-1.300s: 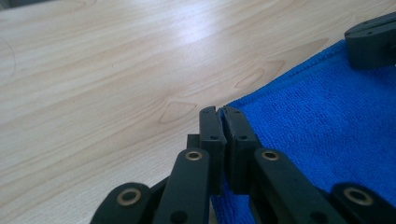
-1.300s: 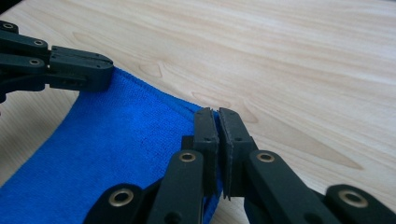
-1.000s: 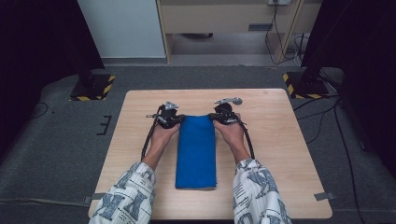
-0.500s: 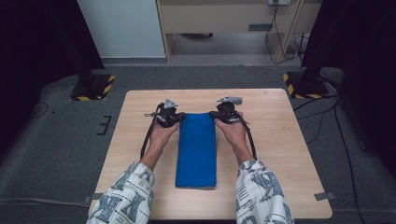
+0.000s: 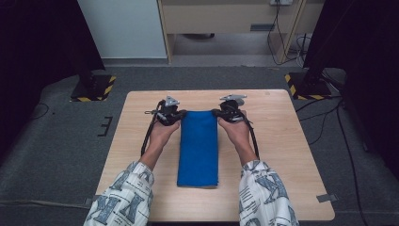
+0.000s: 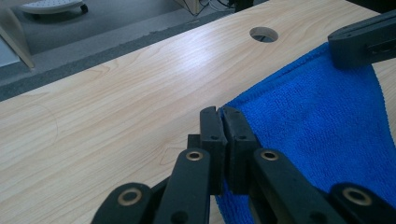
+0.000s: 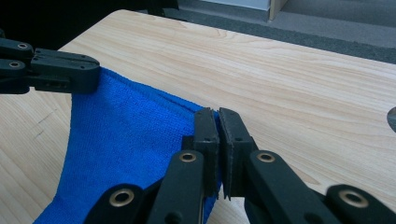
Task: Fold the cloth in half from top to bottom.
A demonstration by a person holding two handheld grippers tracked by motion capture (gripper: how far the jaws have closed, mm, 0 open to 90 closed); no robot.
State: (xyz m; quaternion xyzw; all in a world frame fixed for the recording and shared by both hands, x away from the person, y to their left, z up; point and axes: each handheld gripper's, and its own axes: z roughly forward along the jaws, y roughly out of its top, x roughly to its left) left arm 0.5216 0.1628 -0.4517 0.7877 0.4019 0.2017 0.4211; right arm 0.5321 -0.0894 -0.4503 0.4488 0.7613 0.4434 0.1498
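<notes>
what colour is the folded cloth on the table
Solid blue terry cloth; clearest in the left gripper view.

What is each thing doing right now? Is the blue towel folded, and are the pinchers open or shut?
blue towel: folded into a long strip, far end pinched at both corners and lifted, near end lying on the table.
left gripper: shut on the towel's far left corner.
right gripper: shut on the towel's far right corner.
table: flat, carrying the towel.
</notes>
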